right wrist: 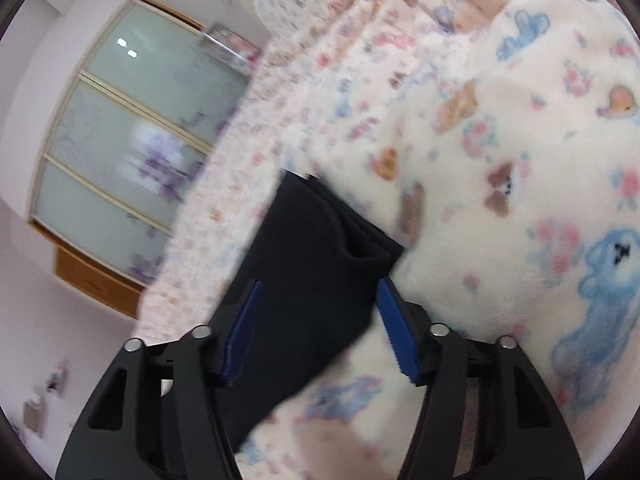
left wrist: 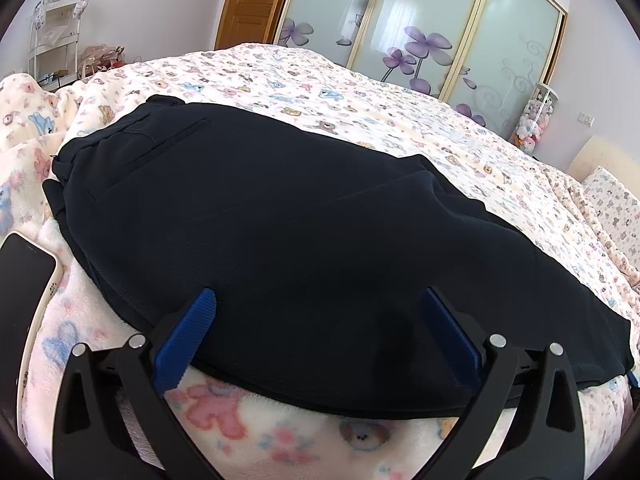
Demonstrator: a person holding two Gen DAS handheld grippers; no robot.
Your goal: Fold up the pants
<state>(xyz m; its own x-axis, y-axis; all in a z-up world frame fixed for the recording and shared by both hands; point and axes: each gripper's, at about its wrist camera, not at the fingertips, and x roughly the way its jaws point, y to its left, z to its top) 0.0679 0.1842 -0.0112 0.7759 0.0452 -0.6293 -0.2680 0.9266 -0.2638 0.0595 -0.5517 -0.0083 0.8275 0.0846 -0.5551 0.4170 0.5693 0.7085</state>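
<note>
Left wrist view, items left to right from the claw:

1. Phone [left wrist: 24, 280]: dark screen, pale case, lying on the blanket [left wrist: 248, 432] well to the left of the left gripper [left wrist: 320, 308], partly cut off by the frame edge.
2. Left gripper: jaws stand wide apart, blue pads [left wrist: 188, 340] on either side, nothing pinched. The tips sit over the near hem of the pants [left wrist: 280, 220]; whether a pad touches the cloth cannot be told.
3. Pants: dark navy, laid flat and already doubled over, directly ahead of the claw and spanning from its left to far beyond its right; waistband and a slit pocket at the far-left end.
4. Blanket: cream fleece with bears and flowers, under the claw and all around the pants.
5. Wardrobe [left wrist: 420, 20]: frosted sliding doors with purple flowers, far ahead and to the right.

Right wrist view (blurred):

6. Wardrobe [right wrist: 120, 160]: far left of the claw.
7. Right gripper [right wrist: 320, 312]: jaws parted at a middling width, one blue pad [right wrist: 396, 336] each side of a dark leg end of the pants [right wrist: 312, 264]; the pads do not press on it.
8. Blanket [right wrist: 520, 200]: to the right of the claw.
</note>
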